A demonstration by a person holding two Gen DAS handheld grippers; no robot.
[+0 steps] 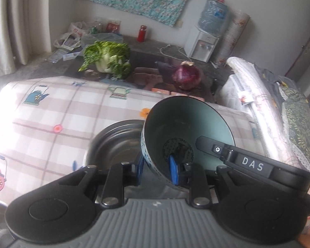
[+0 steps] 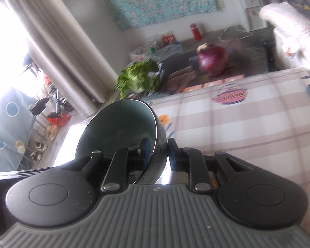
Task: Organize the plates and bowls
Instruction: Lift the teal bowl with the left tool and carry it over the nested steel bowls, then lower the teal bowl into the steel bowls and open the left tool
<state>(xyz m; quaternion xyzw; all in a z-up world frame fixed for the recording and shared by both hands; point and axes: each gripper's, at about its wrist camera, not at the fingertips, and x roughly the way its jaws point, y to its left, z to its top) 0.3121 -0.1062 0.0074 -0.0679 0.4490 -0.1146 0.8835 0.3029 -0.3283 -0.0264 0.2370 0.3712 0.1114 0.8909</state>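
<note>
The left gripper (image 1: 158, 170) is clamped on the near wall of a deep teal-glazed bowl with a speckled blue-and-white outside (image 1: 186, 128): one blue pad (image 1: 174, 170) sits inside the bowl, the other presses the outer wall. The gripper points steeply down, and the bowl is tipped so that its mouth faces the camera, clear of the surface below. Just left of it and lower stands a round stainless-steel bowl (image 1: 113, 142) on the bench (image 1: 51, 111), which is covered by a pink checked cloth printed with teapots. The far half of the bench is bare cloth up to its back edge. A black bar marked DAS (image 1: 248, 163) reaches in from the right over the teal bowl's rim. Beyond the bench edge lie a leafy green cabbage (image 1: 107, 57) and a purple onion (image 1: 187, 75), both on a dark surface.

In the right wrist view the right gripper (image 2: 158, 150) is closed on the right-hand wall of a second deep bowl, teal inside and dark outside (image 2: 117, 128), one finger inside and one outside. The whole view is rolled, and this bowl too is tilted with its mouth toward the camera. It hangs near the bench's left end, where the cloth stops and a floor with shoes (image 2: 39, 148) shows below. To the right the checked cloth runs open and bare. Only this view shows the pale curtain (image 2: 57, 41) and bright window side; the steel bowl shows only in the left wrist view.
</note>
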